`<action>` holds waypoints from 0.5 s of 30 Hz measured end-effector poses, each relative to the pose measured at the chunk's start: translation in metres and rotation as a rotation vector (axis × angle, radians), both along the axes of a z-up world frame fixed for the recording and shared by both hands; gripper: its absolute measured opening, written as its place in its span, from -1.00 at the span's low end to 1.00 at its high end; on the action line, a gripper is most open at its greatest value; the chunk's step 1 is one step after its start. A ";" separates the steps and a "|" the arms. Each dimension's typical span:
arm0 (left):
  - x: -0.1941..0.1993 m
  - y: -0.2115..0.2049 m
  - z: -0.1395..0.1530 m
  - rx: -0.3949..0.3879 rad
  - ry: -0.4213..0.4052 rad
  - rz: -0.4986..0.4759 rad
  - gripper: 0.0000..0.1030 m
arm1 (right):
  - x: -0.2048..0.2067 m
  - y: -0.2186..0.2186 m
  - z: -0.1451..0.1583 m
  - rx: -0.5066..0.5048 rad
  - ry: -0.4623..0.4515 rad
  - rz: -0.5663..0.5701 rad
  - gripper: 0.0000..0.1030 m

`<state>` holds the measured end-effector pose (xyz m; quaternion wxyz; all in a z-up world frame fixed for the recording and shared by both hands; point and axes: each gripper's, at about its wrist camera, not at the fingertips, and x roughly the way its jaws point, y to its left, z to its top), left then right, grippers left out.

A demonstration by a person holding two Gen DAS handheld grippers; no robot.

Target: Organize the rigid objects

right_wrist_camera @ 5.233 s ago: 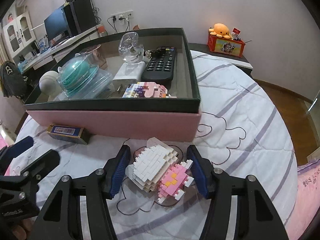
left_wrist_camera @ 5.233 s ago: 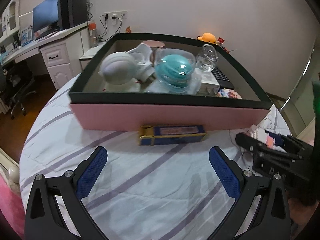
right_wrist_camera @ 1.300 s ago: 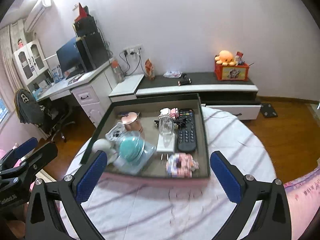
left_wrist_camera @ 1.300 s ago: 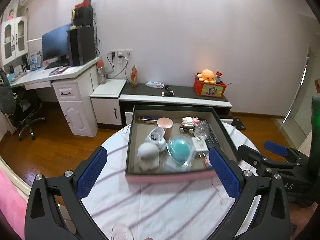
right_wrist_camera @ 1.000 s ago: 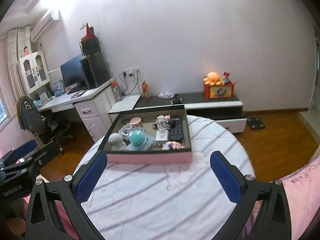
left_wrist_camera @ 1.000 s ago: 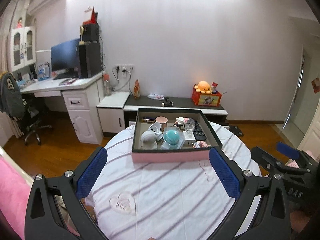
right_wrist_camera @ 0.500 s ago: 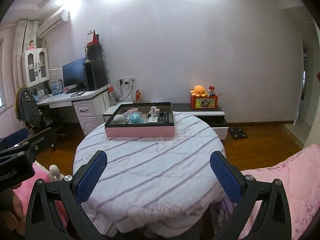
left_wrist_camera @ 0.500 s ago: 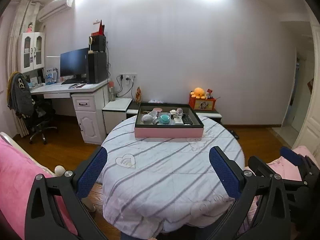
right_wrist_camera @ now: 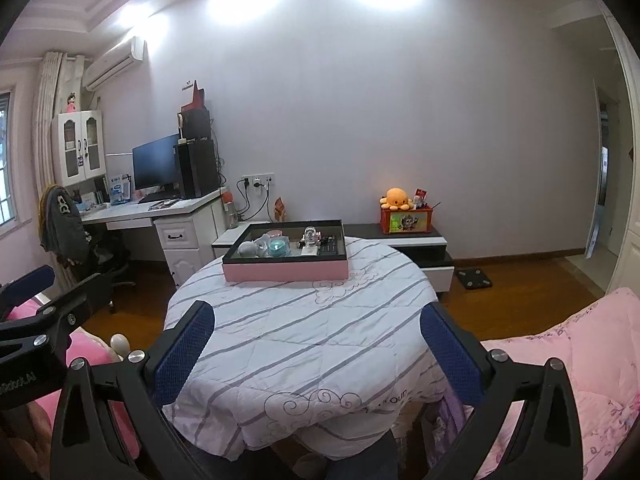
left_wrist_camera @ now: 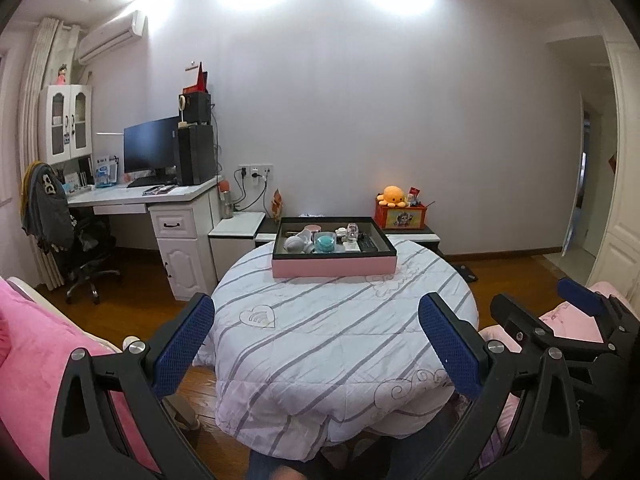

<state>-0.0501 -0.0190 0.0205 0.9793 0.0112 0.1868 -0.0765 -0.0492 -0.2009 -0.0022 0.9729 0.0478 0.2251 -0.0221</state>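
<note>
Left hand-held gripper [left_wrist_camera: 318, 336] spread wide, empty; right hand-held gripper [right_wrist_camera: 318, 338] likewise wide, empty. Both well back from counter [left_wrist_camera: 340, 320]. Pink tray [left_wrist_camera: 334, 266] at counter's far edge, holding assorted objects.

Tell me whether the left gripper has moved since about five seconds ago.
Yes. The left gripper has pulled far back from the pink box, which filled the left wrist view then and now sits small at the table's far edge.

The left gripper [left_wrist_camera: 316, 340] filled the lower frame of its own view, blue-padded fingers [left_wrist_camera: 184, 344] spread wide and empty. The right gripper [right_wrist_camera: 318, 344] did likewise, fingers [right_wrist_camera: 452, 356] wide apart, holding nothing.
</note>
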 end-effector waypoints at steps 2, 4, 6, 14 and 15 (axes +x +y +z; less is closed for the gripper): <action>0.000 0.000 -0.001 -0.005 0.004 -0.007 1.00 | 0.000 0.000 -0.002 -0.006 0.002 0.000 1.00; 0.000 0.001 -0.002 -0.009 0.005 -0.008 1.00 | 0.000 0.001 -0.004 -0.007 0.007 0.001 1.00; 0.001 0.002 -0.004 -0.009 0.005 -0.006 1.00 | 0.000 0.001 -0.005 -0.008 0.008 -0.001 1.00; 0.001 0.007 -0.006 -0.014 0.004 0.016 1.00 | 0.002 0.002 -0.007 -0.005 0.023 -0.002 1.00; 0.001 0.006 -0.006 -0.012 0.004 0.014 1.00 | 0.002 0.002 -0.007 -0.006 0.023 -0.001 1.00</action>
